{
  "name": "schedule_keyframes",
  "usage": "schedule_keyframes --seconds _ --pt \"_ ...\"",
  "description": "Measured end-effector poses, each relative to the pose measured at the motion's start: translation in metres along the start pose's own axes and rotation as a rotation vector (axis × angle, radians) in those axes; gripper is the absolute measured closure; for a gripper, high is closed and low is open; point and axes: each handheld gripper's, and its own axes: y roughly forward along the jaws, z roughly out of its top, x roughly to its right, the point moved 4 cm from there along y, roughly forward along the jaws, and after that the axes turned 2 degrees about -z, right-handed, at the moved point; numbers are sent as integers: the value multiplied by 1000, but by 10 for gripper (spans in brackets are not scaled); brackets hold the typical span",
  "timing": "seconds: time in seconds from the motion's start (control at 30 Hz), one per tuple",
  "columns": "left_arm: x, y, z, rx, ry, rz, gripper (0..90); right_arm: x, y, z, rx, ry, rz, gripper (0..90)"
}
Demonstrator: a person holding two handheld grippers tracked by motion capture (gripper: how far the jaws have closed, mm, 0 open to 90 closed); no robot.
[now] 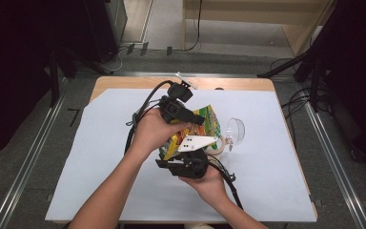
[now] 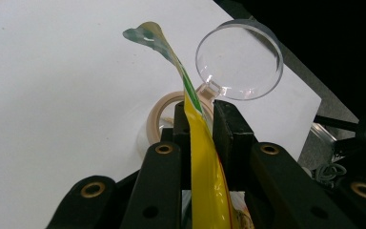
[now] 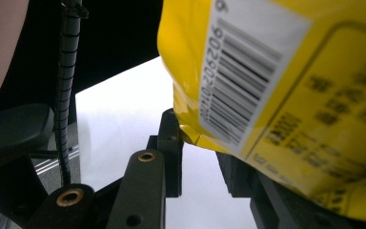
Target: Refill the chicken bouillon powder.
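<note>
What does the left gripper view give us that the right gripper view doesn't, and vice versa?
Left gripper view: the yellow packet seen edge-on, pinched between that gripper's jaws, its green-printed top curling upward; behind it a clear round lidded cup and a tape roll on the white sheet.
Right gripper view: the packet's printed face with its barcode label, one corner sitting between that gripper's jaws, plus a ribbed black cable.
Both: the same yellow packet and the white table sheet.

A clear round plastic cup point(image 1: 236, 130) lies on its side right of centre on the white sheet point(image 1: 100, 157), a beige tape roll point(image 1: 218, 145) just beside it.
</note>
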Motion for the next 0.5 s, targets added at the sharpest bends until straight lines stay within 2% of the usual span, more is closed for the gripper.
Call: schedule_keyframes --seconds 0.5 --pt "1 0 0 0 7 5 802 0 0 0 1 2 -1 740"
